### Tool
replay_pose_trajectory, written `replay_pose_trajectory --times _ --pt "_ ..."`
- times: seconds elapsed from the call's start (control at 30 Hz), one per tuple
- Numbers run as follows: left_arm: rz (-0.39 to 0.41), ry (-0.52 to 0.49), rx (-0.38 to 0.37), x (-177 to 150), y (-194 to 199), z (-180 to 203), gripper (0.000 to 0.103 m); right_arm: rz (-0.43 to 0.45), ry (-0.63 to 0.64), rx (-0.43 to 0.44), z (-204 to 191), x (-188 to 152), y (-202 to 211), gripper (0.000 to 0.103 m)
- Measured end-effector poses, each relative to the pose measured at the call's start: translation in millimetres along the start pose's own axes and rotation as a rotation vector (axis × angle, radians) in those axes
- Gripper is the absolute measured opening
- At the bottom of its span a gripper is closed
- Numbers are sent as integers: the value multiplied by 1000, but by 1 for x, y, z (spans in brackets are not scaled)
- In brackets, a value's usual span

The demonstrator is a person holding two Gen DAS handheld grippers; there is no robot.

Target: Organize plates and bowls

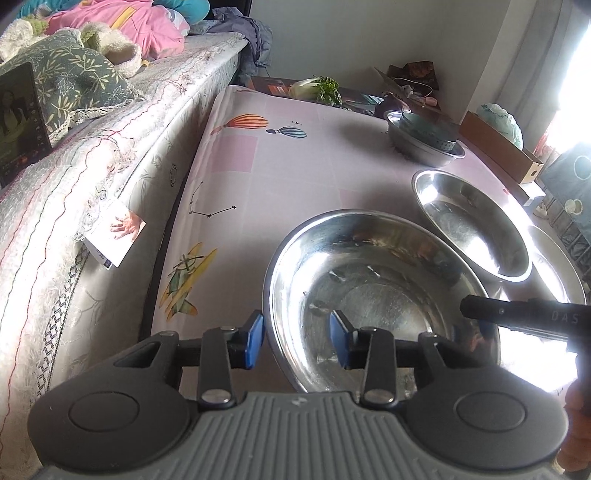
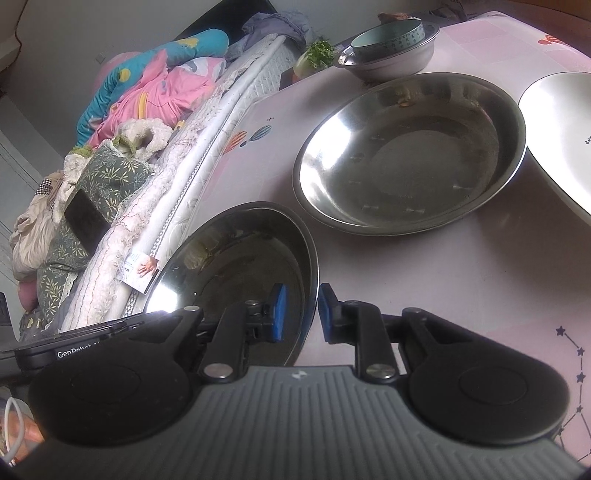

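A large steel plate (image 1: pixel 373 295) lies nearest on the pink tablecloth. My left gripper (image 1: pixel 296 338) straddles its left rim, blue pads apart and wide of the rim, open. My right gripper (image 2: pixel 300 311) straddles the same plate's (image 2: pixel 240 254) right rim with a narrow gap, pads close to the rim. A second steel plate (image 1: pixel 472 225) (image 2: pixel 410 147) lies beyond it. A third plate (image 2: pixel 561 136) lies at the right edge. A steel bowl (image 1: pixel 424 147) (image 2: pixel 388 59) at the far side holds a blue-green ceramic bowl (image 1: pixel 428 127) (image 2: pixel 388 35).
A bed (image 1: pixel 110 155) with pillows and blankets runs along the table's left side. Vegetables (image 1: pixel 321 88) and a cardboard box (image 1: pixel 498 147) sit at the far end. The right gripper's body (image 1: pixel 524 317) reaches over the near plate.
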State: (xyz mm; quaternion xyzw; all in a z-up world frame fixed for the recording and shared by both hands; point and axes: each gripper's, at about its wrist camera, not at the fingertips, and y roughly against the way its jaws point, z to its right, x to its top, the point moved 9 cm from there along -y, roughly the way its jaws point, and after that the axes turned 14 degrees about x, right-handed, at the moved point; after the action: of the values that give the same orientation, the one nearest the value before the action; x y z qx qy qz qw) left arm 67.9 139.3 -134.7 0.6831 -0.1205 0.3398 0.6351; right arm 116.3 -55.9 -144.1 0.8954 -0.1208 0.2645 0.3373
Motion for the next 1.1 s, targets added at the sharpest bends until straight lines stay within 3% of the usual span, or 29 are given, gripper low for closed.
replay_pose_trajectory --times 0.2,0.4,0.73,1.1 --pt "-26 24 -49 -4 7 0 38 -2 -18 9 3 -3 7 20" --pt "-36 -27 -84 -17 14 15 38 20 -36 -3 12 -5 21 20" --pt "-43 -64 -39 -16 0 22 39 25 -43 -23 21 -8 19 20" --pt "-37 -75 -44 -15 -2 27 38 13 -23 -20 15 -8 13 20"
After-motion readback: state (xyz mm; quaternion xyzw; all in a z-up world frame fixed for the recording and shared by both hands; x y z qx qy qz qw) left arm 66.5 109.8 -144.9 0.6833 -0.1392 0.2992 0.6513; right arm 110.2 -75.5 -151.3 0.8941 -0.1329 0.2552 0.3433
